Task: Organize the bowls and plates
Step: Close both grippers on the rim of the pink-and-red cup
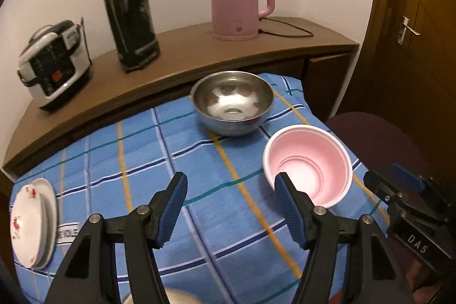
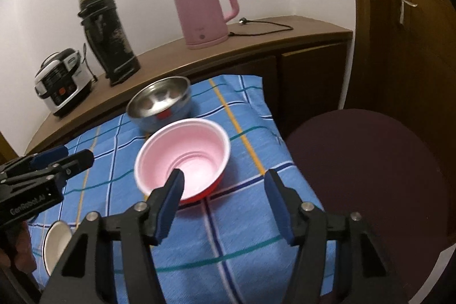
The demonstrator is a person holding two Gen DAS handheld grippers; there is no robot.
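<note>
The pink bowl [image 2: 183, 158] by the worktop's right edge lies just ahead of the right claw [image 2: 223, 185], whose open, empty jaws straddle its near rim, nearer than the open, empty left claw [image 1: 230, 188].

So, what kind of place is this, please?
Probably a home kitchen or dining corner: a pink electric kettle and a rice cooker stand on a wooden counter, with bowls on a table under a blue checked cloth.

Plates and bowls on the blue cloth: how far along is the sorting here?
Done: two white floral plates sit stacked at the cloth's left edge. In hand: nothing yet; the right gripper is lined up on the pink bowl, jaws open, and the left gripper is open and empty. Left: the pink bowl, steel bowl and a small white bowl still stand apart.
</note>
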